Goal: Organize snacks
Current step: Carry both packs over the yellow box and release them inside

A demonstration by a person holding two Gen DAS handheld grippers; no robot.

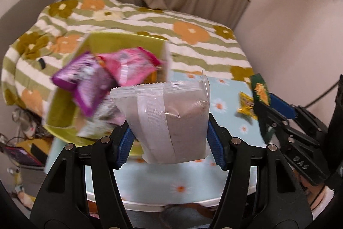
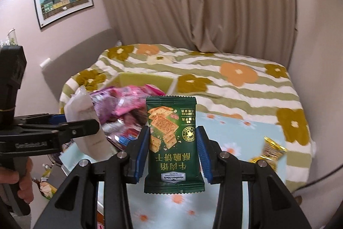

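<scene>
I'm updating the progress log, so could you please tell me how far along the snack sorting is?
Done: several pink and purple packets already lie in the yellow-green box.
In hand: the left gripper holds a clear-wrapped brownish snack, and the right gripper holds a green cracker packet; both are lifted near the box.
Left: a gold-wrapped snack lies on the light blue floral tabletop.

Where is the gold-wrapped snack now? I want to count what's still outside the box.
The gold-wrapped snack lies on the light-blue daisy tablecloth, right of the right gripper and its green cracker packet, apart from the yellow-green box.
</scene>
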